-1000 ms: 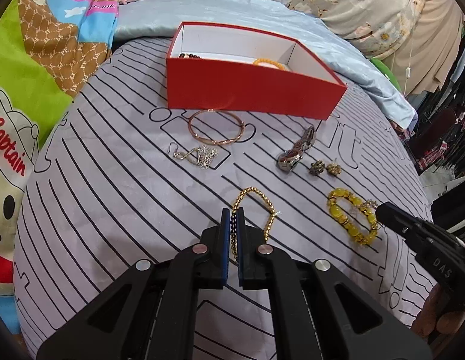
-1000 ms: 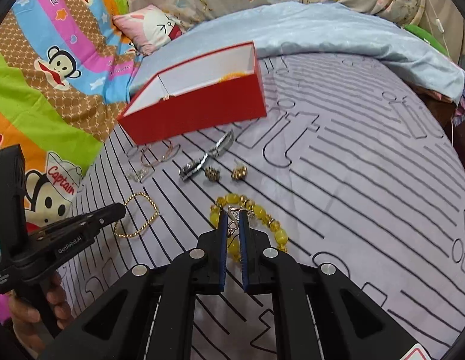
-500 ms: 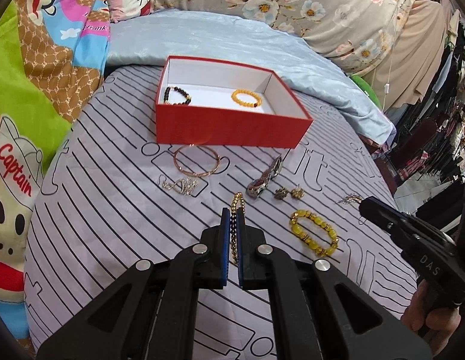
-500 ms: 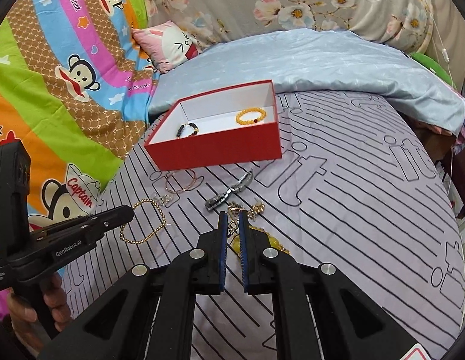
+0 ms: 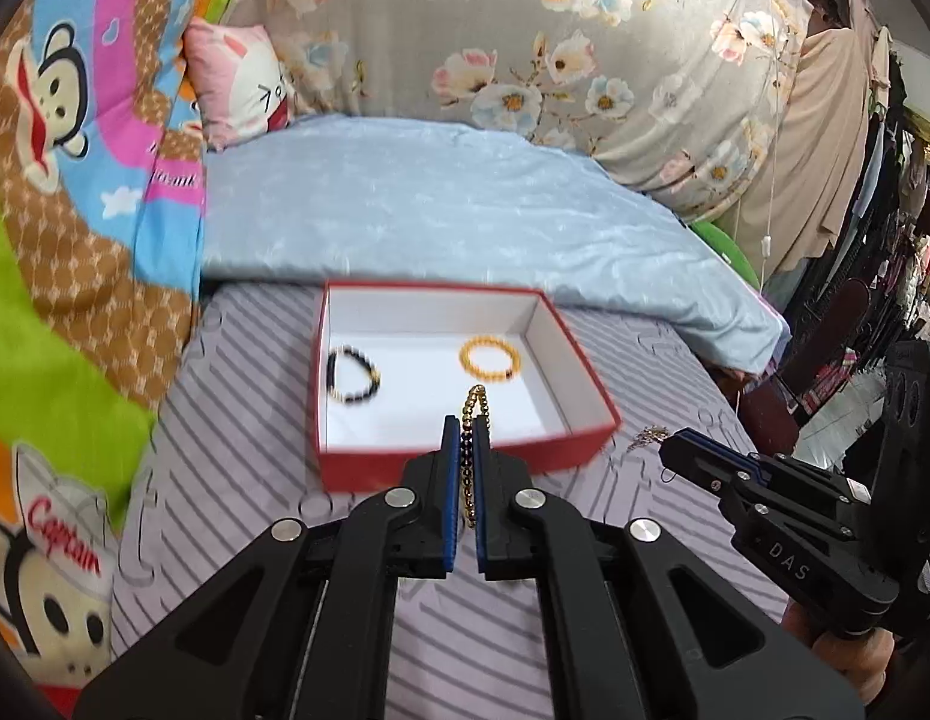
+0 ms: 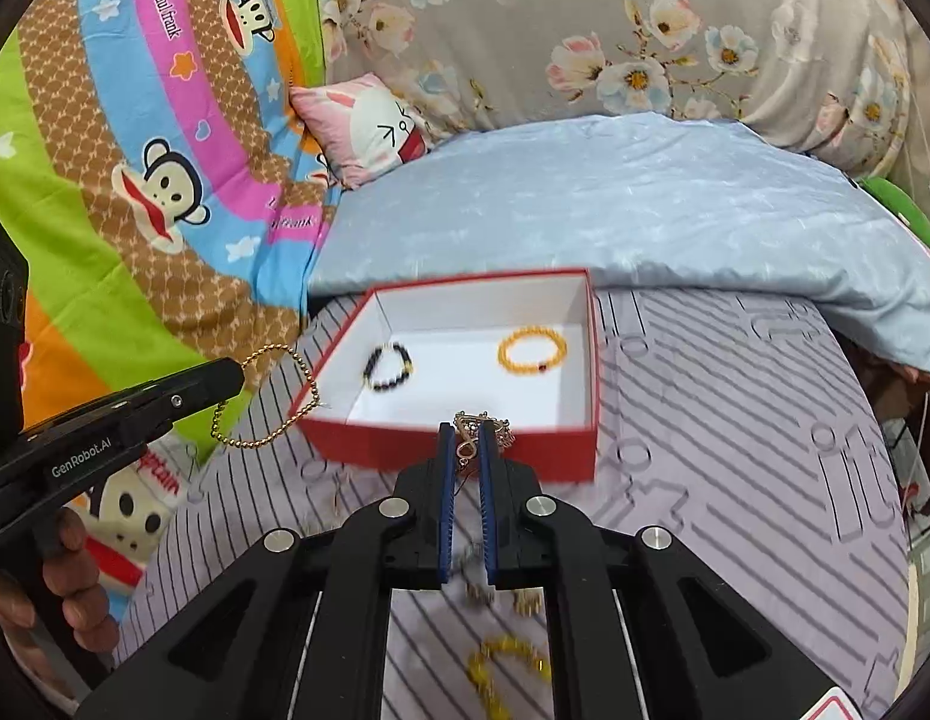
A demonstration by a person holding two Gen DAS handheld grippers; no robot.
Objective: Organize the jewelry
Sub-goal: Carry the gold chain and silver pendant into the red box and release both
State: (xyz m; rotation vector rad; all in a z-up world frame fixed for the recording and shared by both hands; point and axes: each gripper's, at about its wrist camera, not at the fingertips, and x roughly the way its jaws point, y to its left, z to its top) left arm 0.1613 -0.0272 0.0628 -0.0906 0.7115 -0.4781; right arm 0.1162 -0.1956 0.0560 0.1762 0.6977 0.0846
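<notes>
Jewelry goes into the red box: left gripper pinching the gold bead chain and right gripper clamping a rose-gold trinket should each clear the box's near wall, then release apart from the black bracelet and orange bracelet

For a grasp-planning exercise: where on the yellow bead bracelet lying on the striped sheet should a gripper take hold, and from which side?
Pinch one arc of the yellow bead bracelet from straight above, one finger inside the loop, one outside. It lies flat on the striped sheet, so a sideways approach would likely just push it.
</notes>
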